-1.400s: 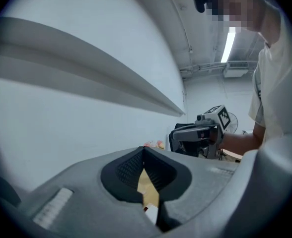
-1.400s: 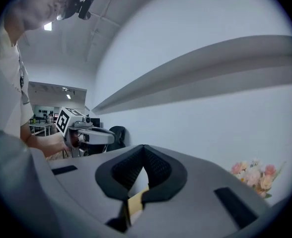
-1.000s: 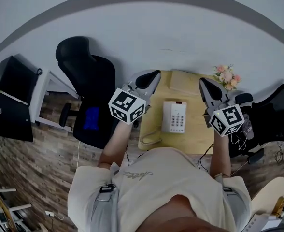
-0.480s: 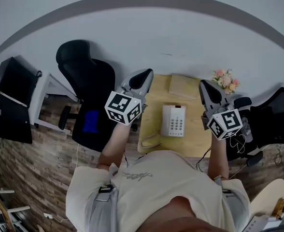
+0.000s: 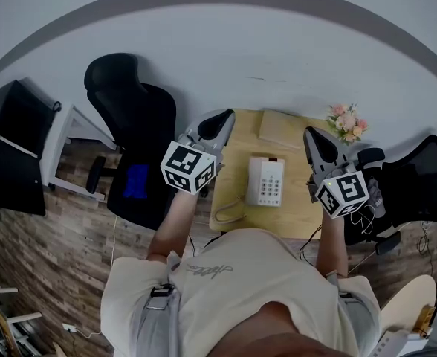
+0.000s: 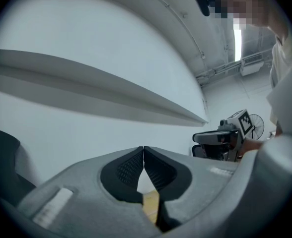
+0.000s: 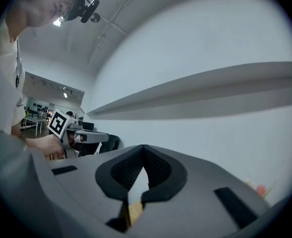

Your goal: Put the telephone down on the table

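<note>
Room inventory, read from left to right.

1. Dark monitors [image 5: 14,155], far left, against the wall, above plank flooring [image 5: 47,251].
2. Small white side table [image 5: 68,134], just beside the monitors.
3. Black office chair [image 5: 133,114], between the side table and the wooden table, with a blue patch [image 5: 135,182] on its seat.
4. Left gripper [image 5: 224,117], held level at the wooden table's left rear corner. Its claw is pressed together with nothing in it. It is clear of the telephone.
5. Wooden table [image 5: 241,151], light top, its rear edge at the pale wall [image 5: 241,43].
6. Curly cord [image 5: 230,213], looped on the tabletop near the front left edge.
7. Telephone [image 5: 267,181], white with its keypad up, lying flat on the tabletop about mid-table. It sits between the two grippers and neither touches it.
8. Flat tan board [image 5: 282,129], at the table's back edge, behind the telephone.
9. Right gripper [image 5: 314,138], level over the table's right edge, its claw also closed tight and empty.
10. Pink flowers [image 5: 348,119], at the right rear corner (whatever holds them is too small to make out).
11. Second black chair [image 5: 419,173], close against the table's right side.

Open room: bare tabletop lies left and right of the telephone, and there is open floor at the left.
</note>
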### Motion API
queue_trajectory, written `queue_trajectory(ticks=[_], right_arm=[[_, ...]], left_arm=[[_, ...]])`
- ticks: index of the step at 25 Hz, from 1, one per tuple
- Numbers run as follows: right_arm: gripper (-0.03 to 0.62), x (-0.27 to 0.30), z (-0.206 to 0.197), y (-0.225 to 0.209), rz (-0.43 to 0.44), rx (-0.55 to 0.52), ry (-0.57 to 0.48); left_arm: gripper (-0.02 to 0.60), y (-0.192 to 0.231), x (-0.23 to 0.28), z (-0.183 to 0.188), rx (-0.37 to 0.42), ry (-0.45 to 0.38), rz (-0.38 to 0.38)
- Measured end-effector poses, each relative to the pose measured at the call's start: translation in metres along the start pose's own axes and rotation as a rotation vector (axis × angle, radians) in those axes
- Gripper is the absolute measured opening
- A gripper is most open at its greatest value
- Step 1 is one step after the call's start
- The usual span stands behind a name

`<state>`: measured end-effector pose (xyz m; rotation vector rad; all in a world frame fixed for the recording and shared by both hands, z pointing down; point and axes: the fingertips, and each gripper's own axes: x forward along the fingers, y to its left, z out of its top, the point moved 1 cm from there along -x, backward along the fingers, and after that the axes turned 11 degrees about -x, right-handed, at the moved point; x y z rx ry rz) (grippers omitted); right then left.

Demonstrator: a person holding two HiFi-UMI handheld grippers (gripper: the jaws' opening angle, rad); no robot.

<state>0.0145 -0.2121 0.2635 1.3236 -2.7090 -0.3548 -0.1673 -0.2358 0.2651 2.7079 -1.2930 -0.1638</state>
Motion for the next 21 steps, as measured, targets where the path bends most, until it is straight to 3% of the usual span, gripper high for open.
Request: queue_trajectory(ticks=[21], right_arm=[[0.000, -0.003, -0.029, -0.011, -0.016, 0.042, 0.053]], left_arm=[[0.017, -0.003, 0.019, -0.017, -0.029, 0.028, -0.053]])
